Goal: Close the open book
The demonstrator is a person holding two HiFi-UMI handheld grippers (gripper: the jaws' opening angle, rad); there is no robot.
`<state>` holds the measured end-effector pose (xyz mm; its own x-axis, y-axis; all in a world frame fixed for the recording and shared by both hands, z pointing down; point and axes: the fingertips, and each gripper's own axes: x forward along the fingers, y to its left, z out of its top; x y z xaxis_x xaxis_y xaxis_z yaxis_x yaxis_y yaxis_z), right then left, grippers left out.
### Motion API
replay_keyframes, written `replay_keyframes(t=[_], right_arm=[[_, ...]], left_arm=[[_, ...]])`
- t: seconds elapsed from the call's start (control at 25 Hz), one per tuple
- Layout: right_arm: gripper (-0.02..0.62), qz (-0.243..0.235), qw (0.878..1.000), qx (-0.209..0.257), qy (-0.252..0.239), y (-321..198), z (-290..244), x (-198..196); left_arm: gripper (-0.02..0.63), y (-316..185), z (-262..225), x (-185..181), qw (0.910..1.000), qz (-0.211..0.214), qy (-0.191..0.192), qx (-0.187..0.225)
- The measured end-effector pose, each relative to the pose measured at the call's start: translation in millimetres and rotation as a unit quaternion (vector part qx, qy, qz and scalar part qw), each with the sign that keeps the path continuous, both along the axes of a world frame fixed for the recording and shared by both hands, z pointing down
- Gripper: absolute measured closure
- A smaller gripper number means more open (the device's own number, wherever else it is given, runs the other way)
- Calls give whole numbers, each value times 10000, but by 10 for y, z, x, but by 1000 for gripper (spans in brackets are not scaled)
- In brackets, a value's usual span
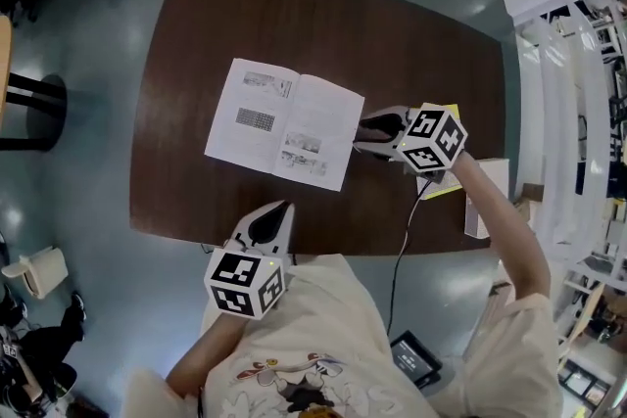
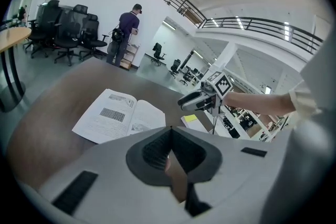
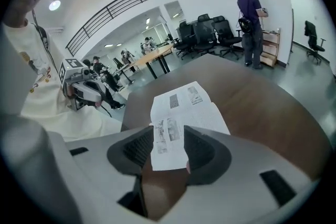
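An open book (image 1: 284, 122) lies flat on the dark wooden table (image 1: 196, 64), its white pages printed with text and small pictures. My right gripper (image 1: 361, 132) is at the book's right edge. In the right gripper view its jaws stand open (image 3: 168, 129) and the near edge of the right page (image 3: 169, 149) shows between them. My left gripper (image 1: 284, 208) hovers at the table's front edge, below the book and apart from it. Its jaws are shut on nothing (image 2: 169, 131). The book (image 2: 118, 115) lies ahead of it in the left gripper view.
A yellow pad (image 1: 443, 183) and a white box (image 1: 487, 201) sit at the table's right end, behind the right gripper. A black cable (image 1: 404, 240) hangs off the front edge. A person (image 2: 125, 34) stands far off among office chairs (image 2: 68, 29).
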<state>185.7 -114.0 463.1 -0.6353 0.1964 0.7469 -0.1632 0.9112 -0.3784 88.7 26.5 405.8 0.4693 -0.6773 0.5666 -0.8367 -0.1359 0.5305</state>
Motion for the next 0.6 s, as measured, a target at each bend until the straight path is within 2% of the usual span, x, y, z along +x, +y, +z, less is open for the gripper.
replay_keyframes(t=[0.2, 0.4, 0.6], right_arm=[[418, -442, 9987, 37, 243, -371, 396, -26], [416, -632, 9964, -45, 568, -601, 766, -68], [414, -983, 9904, 81, 968, -845, 1153, -78]], left_arm=[[600, -8, 109, -38, 9997, -168, -149, -85], [600, 61, 281, -149, 9988, -228, -288, -335], [600, 88, 386, -246, 9972, -432, -312, -515]])
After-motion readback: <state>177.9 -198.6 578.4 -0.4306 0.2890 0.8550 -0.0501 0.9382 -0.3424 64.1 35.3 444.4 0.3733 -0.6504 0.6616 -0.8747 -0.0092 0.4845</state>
